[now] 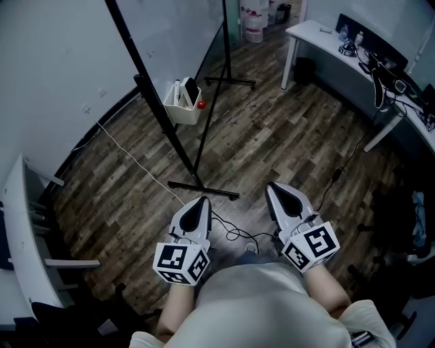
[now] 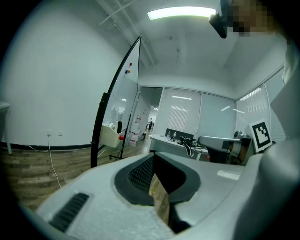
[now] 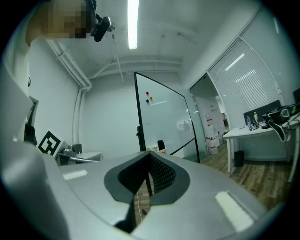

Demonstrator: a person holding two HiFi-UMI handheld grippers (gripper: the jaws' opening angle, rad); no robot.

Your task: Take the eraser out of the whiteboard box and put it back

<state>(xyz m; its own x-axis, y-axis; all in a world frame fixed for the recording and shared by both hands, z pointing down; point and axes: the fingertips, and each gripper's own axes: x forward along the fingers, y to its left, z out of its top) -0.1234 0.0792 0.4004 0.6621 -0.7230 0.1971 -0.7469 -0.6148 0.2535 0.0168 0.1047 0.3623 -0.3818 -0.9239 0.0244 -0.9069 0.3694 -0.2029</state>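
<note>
In the head view, the left gripper [image 1: 202, 199] and right gripper [image 1: 271, 184] are hovering well apart from the eraser [image 1: 191, 89], which is sitting in the whiteboard box [image 1: 182, 113]. The left gripper view is showing jaws pressed together and empty, with the box far ahead. The right gripper view is showing the same.

Open-plan office. A glass whiteboard [image 3: 164, 117] with coloured magnets [image 3: 149, 96] stands on a black floor stand [image 1: 170, 129], and a white whiteboard box [image 1: 182, 105] hangs on the stand. A long white desk [image 1: 316, 32] runs along the far wall. It carries a dark monitor [image 1: 370, 37] and a tangle of black cables [image 1: 387, 75]. Slatted blinds [image 2: 182, 115] cover glazed partitions beyond the desk. A long strip light [image 2: 180, 12] is fixed to the plain white ceiling. The floor [image 1: 285, 136] is dark wood-look planks. Large water bottles [image 1: 253, 15] stand at the room's far end. The walls are bare and pale.
</note>
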